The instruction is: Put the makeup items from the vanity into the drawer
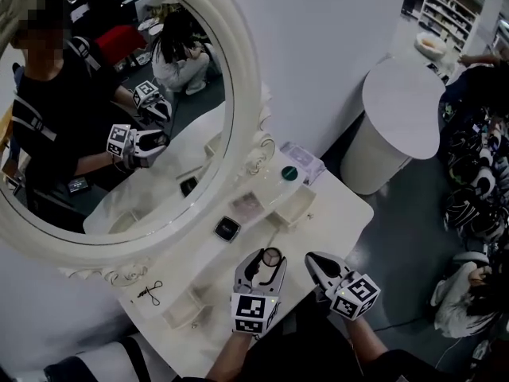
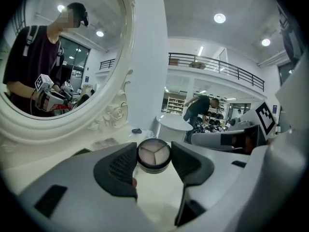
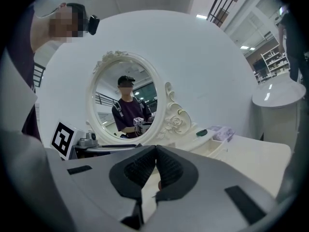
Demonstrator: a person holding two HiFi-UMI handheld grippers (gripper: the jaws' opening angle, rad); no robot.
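Beneath an ornate oval mirror (image 1: 242, 78), a black square compact (image 1: 227, 229) lies on the white surface (image 1: 338, 213). Just right of it, the left hand-held gripper (image 1: 269, 259) pinches a round three-shade compact (image 2: 153, 153) between its jaws, near the surface's front edge. Beside it, the right hand-held gripper (image 3: 155, 152) hovers, its jaws pressed together on nothing.
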